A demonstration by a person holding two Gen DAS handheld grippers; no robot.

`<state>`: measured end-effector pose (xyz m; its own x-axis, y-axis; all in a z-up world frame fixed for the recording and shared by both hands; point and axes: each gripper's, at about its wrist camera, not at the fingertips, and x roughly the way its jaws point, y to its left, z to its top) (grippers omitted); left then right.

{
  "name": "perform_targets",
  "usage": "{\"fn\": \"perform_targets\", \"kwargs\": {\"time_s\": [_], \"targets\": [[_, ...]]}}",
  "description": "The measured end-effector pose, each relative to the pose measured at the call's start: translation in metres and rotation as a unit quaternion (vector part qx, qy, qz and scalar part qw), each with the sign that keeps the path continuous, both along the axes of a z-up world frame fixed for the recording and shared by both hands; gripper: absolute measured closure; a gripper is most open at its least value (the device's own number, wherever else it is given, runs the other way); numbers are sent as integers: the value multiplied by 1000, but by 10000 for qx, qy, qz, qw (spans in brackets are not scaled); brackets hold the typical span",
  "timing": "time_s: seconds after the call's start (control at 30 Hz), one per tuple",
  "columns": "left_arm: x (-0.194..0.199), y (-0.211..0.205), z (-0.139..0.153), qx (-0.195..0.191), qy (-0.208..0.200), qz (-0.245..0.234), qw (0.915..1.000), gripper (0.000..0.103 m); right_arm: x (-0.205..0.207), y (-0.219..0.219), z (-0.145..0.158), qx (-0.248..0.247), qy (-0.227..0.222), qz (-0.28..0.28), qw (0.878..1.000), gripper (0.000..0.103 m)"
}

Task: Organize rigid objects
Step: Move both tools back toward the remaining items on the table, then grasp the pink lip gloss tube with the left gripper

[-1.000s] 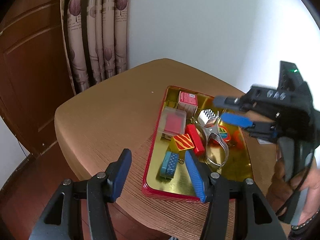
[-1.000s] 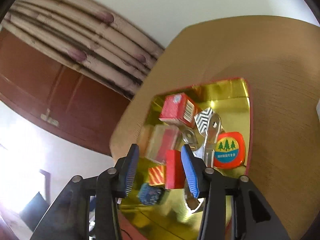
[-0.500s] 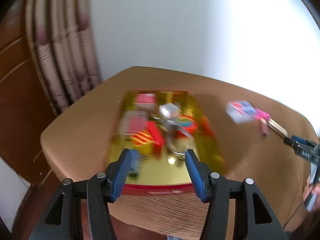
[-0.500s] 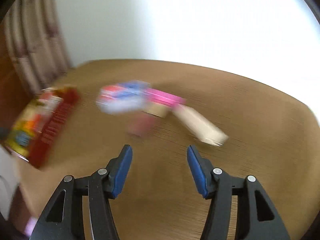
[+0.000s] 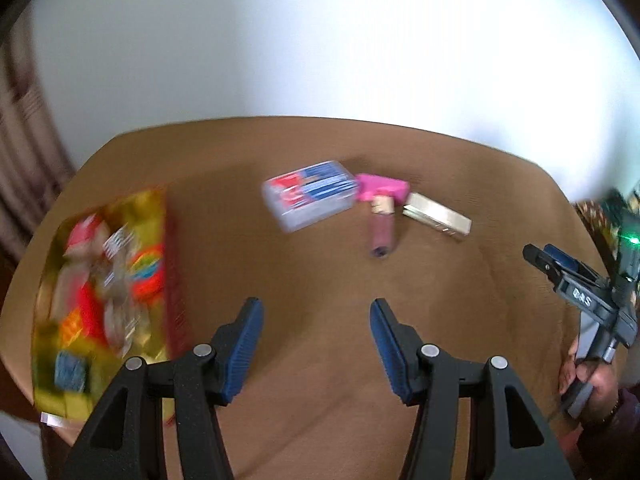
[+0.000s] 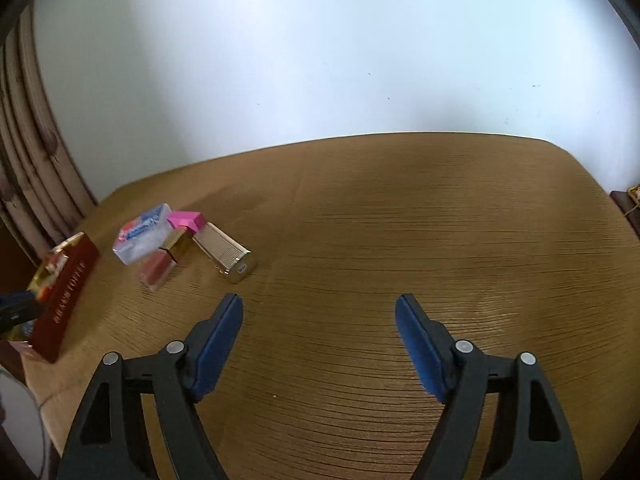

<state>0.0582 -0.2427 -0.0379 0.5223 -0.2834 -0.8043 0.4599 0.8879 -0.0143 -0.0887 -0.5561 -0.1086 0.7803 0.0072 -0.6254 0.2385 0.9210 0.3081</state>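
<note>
A red tin with a gold inside (image 5: 174,280) (image 6: 68,292) sits at the table's left and holds several small items. Loose on the table lie a clear card box (image 5: 310,194) (image 6: 142,236), a pink block (image 5: 382,189) (image 6: 186,219), a lip gloss tube (image 5: 380,230) (image 6: 158,266) and a gold ribbed case (image 5: 436,219) (image 6: 224,250). My left gripper (image 5: 316,334) hangs open over bare wood, nearer than the card box. My right gripper (image 6: 319,330) (image 5: 554,262) is empty, its jaws opening, to the right of the gold case.
The brown wooden table (image 6: 400,240) has rounded edges and stands against a white wall. Curtains (image 6: 28,168) hang at the left. A hand (image 5: 592,384) holds the right gripper at the table's right edge.
Both views swung right, away from the tin and toward the loose items. The right gripper left the tin, moved over the open table and spread its jaws wider. The left jaws kept their gap.
</note>
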Motion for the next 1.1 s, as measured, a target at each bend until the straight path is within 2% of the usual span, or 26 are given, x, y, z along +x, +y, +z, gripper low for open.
{"fn": "perform_targets", "kwargs": {"time_s": [0.07, 0.2, 0.3, 0.47, 0.83, 0.87, 0.9, 0.93, 1.0, 1.1], "targets": [[12, -24, -6, 95, 82, -155, 9998, 46, -4, 5, 3, 27, -113, 33, 9999, 16], [45, -56, -24, 20, 411, -251, 9988, 46, -1, 7, 8, 99, -299, 114, 9994, 8], [59, -71, -33, 85, 494, -275, 9984, 46, -6, 4, 9, 189, -411, 178, 9988, 7], [82, -97, -46, 408, 414, -432, 9974, 46, -6, 5, 9, 298, -502, 279, 9979, 6], [111, -119, -73, 294, 781, -475, 9954, 46, -13, 3, 9, 371, -570, 391, 9969, 5], [113, -120, -76, 269, 810, -466, 9953, 48, -13, 3, 9, 378, -575, 381, 9969, 5], [114, -120, -79, 230, 857, -470, 9949, 67, -15, 2, 9, 383, -578, 367, 9969, 4], [116, -122, -85, 258, 974, -452, 9939, 77, -16, 1, 10, 389, -580, 358, 9969, 4], [115, -120, -85, 248, 857, -440, 9950, 83, -18, -1, 10, 409, -589, 334, 9969, 4], [110, -116, -85, 180, 814, -418, 9956, 83, -18, -3, 10, 443, -591, 297, 9968, 3]]}}
